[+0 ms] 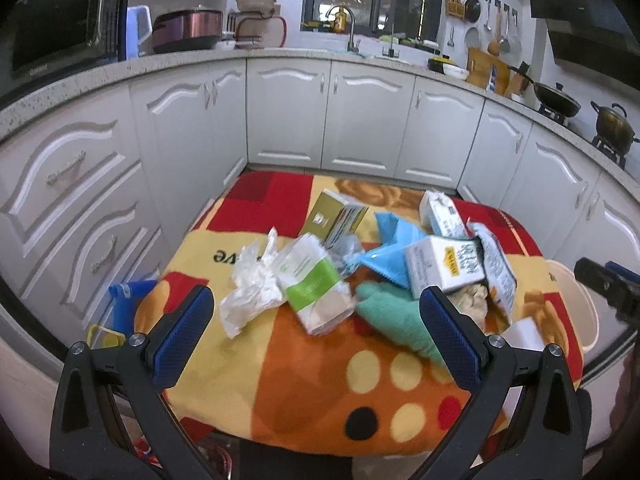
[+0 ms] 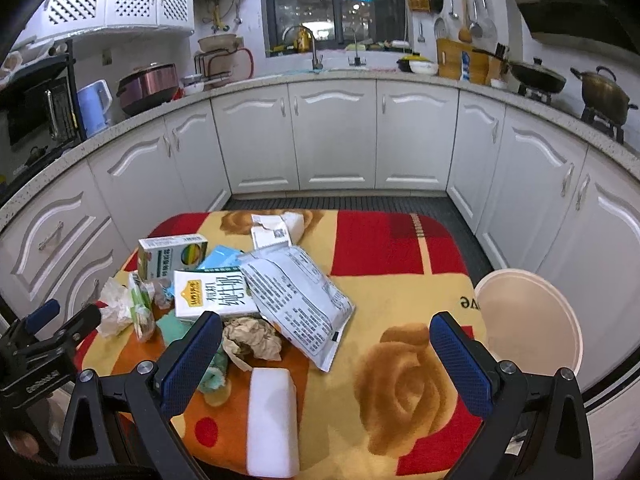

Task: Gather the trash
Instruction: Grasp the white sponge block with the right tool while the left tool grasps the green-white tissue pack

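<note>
- A kitchen worktop [image 2: 400, 288] under a flowered blanket bore heaped trash centre-frame.
- The bin [image 2: 532, 320] waited lower right, ready for it.
- Left tongs [image 1: 316, 336] and right tongs [image 2: 324, 364] gaped wide, empty, poised to pick.

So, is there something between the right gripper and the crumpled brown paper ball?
Nothing visible blocks it. The right gripper is open, and the crumpled brown paper ball lies just ahead near its left finger, beside the printed foil bag and the white sponge block.
</note>
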Demonstrator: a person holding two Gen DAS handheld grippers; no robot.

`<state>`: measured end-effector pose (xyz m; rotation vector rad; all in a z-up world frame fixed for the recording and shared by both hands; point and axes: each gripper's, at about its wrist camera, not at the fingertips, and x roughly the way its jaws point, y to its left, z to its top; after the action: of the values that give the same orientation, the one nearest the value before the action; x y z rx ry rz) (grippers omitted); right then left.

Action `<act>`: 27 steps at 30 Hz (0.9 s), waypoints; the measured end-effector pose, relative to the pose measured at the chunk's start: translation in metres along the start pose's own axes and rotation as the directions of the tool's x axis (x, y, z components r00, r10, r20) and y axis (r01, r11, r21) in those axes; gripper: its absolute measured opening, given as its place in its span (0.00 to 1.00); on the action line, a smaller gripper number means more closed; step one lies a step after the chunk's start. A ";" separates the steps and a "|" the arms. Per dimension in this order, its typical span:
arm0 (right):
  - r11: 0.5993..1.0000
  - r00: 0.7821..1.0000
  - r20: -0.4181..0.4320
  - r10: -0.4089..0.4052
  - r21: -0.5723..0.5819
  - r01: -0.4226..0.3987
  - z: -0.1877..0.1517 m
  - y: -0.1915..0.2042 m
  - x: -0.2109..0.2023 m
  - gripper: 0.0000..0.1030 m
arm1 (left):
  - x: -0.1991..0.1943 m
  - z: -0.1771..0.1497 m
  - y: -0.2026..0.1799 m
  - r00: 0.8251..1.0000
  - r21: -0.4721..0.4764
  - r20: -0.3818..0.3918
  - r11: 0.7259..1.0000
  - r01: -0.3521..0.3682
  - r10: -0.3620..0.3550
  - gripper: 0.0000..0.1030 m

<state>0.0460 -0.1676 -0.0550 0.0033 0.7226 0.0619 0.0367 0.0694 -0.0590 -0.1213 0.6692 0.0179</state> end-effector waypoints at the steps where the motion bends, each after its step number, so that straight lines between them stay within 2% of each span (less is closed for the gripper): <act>1: 1.000 1.000 -0.013 0.014 0.010 -0.014 0.001 -0.003 0.004 1.00 | 0.001 -0.001 0.005 1.000 -0.001 -0.006 1.000 0.005 -0.005 0.99; 8: 0.991 0.985 -0.116 0.128 0.057 -0.122 -0.003 -0.012 0.028 1.00 | 0.010 -0.005 0.027 0.999 0.039 -0.036 0.999 -0.012 0.013 0.99; 12: 0.982 0.968 -0.170 0.186 0.053 -0.179 -0.010 -0.003 0.032 1.00 | 0.021 -0.002 0.031 0.998 0.039 -0.066 0.999 0.014 -0.011 0.99; 17: 0.980 0.955 -0.225 0.195 0.007 -0.199 -0.025 0.009 0.036 1.00 | 0.039 0.006 0.022 0.993 0.022 -0.107 0.999 0.046 -0.044 0.99; 21: 0.979 0.945 -0.259 0.199 0.020 -0.201 -0.039 0.008 0.043 1.00 | 0.058 0.014 0.013 0.989 -0.017 -0.140 0.999 0.051 -0.053 0.99; 24: 0.980 0.940 -0.276 0.199 0.029 -0.199 -0.044 0.006 0.046 1.00 | 0.071 0.019 0.003 0.988 -0.010 -0.155 1.000 0.016 -0.018 0.92; 27: 0.980 0.939 -0.281 0.199 0.037 -0.197 -0.049 0.004 0.049 0.99 | 0.089 0.021 -0.004 0.982 0.024 -0.187 0.999 -0.030 0.034 0.78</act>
<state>0.0503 -0.1621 -0.1236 0.0768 1.0085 0.2567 0.1193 0.0660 -0.0976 -0.0929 0.8594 0.0304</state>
